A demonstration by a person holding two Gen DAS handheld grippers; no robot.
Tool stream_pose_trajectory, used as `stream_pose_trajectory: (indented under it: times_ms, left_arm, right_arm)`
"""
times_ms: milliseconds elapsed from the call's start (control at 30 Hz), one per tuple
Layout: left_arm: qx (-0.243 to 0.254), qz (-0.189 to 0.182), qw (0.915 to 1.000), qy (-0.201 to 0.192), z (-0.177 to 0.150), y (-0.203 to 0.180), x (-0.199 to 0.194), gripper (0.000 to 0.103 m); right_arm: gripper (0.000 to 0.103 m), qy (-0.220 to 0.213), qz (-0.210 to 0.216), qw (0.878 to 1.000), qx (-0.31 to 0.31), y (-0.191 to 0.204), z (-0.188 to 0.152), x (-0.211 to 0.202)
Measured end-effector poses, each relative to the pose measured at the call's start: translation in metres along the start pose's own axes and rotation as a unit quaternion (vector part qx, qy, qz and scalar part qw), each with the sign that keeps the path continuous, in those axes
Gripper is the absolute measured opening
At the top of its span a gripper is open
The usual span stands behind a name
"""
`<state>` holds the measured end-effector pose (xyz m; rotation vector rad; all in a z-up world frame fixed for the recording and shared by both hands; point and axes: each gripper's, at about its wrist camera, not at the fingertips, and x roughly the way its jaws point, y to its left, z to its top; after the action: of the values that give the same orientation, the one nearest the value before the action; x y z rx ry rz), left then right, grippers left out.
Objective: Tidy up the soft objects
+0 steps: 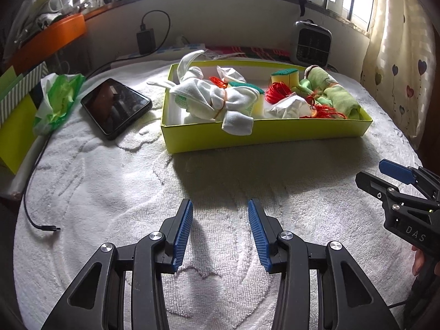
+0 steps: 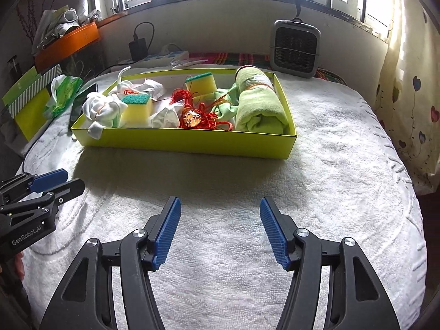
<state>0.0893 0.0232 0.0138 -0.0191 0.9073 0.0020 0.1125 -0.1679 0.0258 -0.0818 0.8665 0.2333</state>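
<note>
A yellow-green box (image 1: 264, 134) (image 2: 192, 143) stands on the white towel. It holds tied white cloths (image 1: 217, 99) (image 2: 103, 108), two yellow sponges with green tops (image 1: 284, 78) (image 2: 137, 107), red tasselled cord (image 1: 276, 92) (image 2: 200, 117) and a rolled green towel (image 1: 335, 93) (image 2: 258, 104). One white cloth end hangs over the front wall. My left gripper (image 1: 220, 206) is open and empty, low over the towel in front of the box. My right gripper (image 2: 220, 203) is open and empty, also in front of the box; it also shows at the right of the left wrist view (image 1: 385, 176).
A black phone (image 1: 115, 107) lies left of the box, beside a green-and-white plastic bag (image 1: 57, 96) (image 2: 64, 93). A cable end (image 1: 46, 227) lies on the towel at left. A small grey fan (image 1: 310, 44) (image 2: 295, 52) and a charger (image 1: 145, 41) stand behind the box. A curtain (image 2: 407, 96) hangs at right.
</note>
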Motion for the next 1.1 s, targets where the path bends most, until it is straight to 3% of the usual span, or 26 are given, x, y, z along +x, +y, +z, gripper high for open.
stream_pose_trajectory:
  times_ms: [267,467,700,1000,1100]
  left_arm:
    - [-0.006,0.01,0.9999,0.001,-0.005,-0.003,0.003,0.041]
    - [-0.001,0.028,0.9996,-0.007,-0.008,-0.01,0.003,0.043]
    - [-0.006,0.025,0.9996,-0.008,-0.008,-0.009,0.003,0.044]
    - [-0.011,0.015,0.9998,-0.008,-0.007,-0.007,0.003,0.046]
    - [-0.008,0.01,0.9999,-0.007,-0.007,-0.008,0.004,0.051]
  right_arm:
    - [0.061,0.019,-0.021,1.0,0.011,-0.011,-0.01,0.002]
    - [0.068,0.022,-0.021,0.999,0.021,-0.017,-0.013,0.002]
    - [0.076,0.025,-0.019,0.999,0.011,-0.011,-0.012,0.006]
    - [0.076,0.025,-0.02,0.999,0.01,-0.011,-0.013,0.006]
    - [0.076,0.025,-0.02,0.999,0.011,-0.011,-0.012,0.006]
